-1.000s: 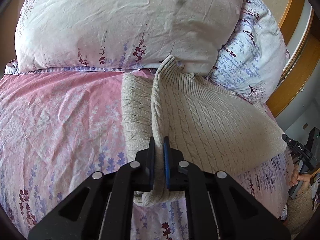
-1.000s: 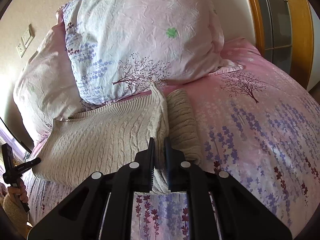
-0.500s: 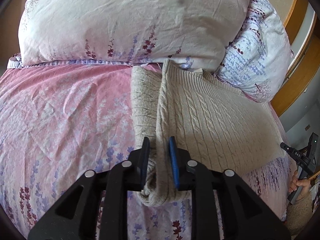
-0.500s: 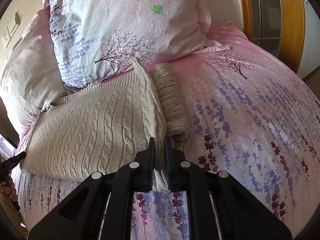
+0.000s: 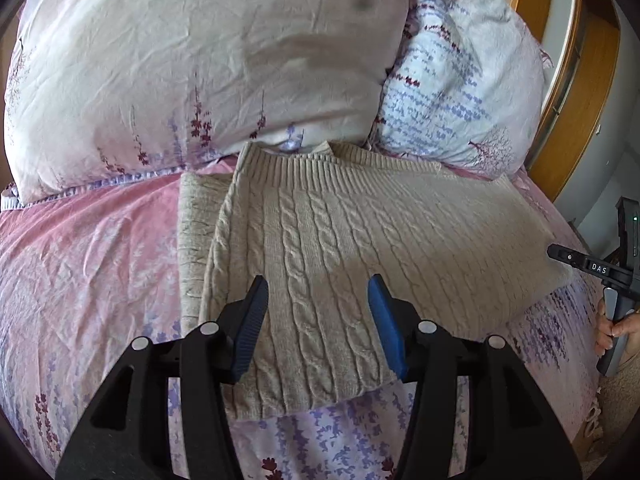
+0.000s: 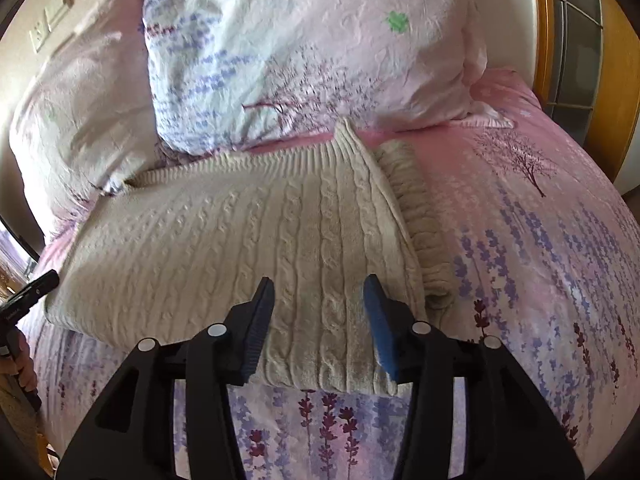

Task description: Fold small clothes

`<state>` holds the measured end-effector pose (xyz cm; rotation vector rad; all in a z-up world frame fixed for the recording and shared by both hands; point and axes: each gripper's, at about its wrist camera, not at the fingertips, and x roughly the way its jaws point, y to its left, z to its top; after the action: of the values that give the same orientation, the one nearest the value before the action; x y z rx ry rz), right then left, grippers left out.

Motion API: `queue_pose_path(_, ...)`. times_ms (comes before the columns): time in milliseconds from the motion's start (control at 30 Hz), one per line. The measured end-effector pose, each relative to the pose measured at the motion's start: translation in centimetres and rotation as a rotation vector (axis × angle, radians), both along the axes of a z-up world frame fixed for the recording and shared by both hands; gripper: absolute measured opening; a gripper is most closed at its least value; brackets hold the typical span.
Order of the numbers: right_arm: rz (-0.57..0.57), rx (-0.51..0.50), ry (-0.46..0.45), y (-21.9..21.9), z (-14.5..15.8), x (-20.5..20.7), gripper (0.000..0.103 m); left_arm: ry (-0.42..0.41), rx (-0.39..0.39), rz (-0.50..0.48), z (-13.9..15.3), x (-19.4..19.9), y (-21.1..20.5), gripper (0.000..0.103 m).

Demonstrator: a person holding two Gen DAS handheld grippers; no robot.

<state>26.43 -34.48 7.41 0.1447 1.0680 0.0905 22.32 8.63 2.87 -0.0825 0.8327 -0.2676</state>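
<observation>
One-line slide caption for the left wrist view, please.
Left gripper, jaws opening with nothing pinched, above the folded cream cable-knit sweater on the pink floral bedspread.

left gripper (image 5: 318, 294) — fingers opening; right gripper (image 6: 319, 293) likewise

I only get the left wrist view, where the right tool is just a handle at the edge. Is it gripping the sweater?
Observer: No. The right tool is opening above the sweater; its pads press nothing.
Reviewer: Where on the sweater?
Observer: At the near hem, by the side where the folded sleeve lies.
Reviewer: Anything beyond the pillows?
Observer: A switch plate on the wall, at the top left.
</observation>
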Motion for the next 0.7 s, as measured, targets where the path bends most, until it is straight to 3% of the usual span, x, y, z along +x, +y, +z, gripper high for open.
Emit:
queue_pose_path(67,0.009,-0.03,0.023,0.2,-0.9,0.0,0.054,0.05,0.01,0.011,-1.3,0.5,0.2,0.053)
queue_pose_path(167,0.003,-0.064,0.043,0.8,-0.4,0.1,0.055,0.041,-0.01,0.012,-1.0,0.2,0.7,0.053)
queue_pose_path(233,-0.001,-0.05,0.031,1.3,0.5,0.3,0.057,0.039,-0.1,0.022,-0.2,0.1,2.1,0.054)
queue_pose_path(333,0.029,-0.034,-0.008,2.7,1.6,1.0,0.07,0.052,-0.197,0.084,0.7,0.5,5.0,0.056)
queue_pose_path(467,0.083,-0.053,-0.015,5.8,1.6,2.4,0.072,0.123,-0.305,0.163,0.2,2.0,8.4,0.059)
queue_pose_path(633,0.13,-0.118,-0.019,9.0,0.5,3.3,0.073,0.195,-0.388,0.208,-1.2,3.6,10.3,0.059)
queue_pose_path(700,0.136,-0.12,-0.013,9.6,0.1,3.5,0.073,0.217,-0.381,0.222,-1.6,4.2,10.5,0.059)
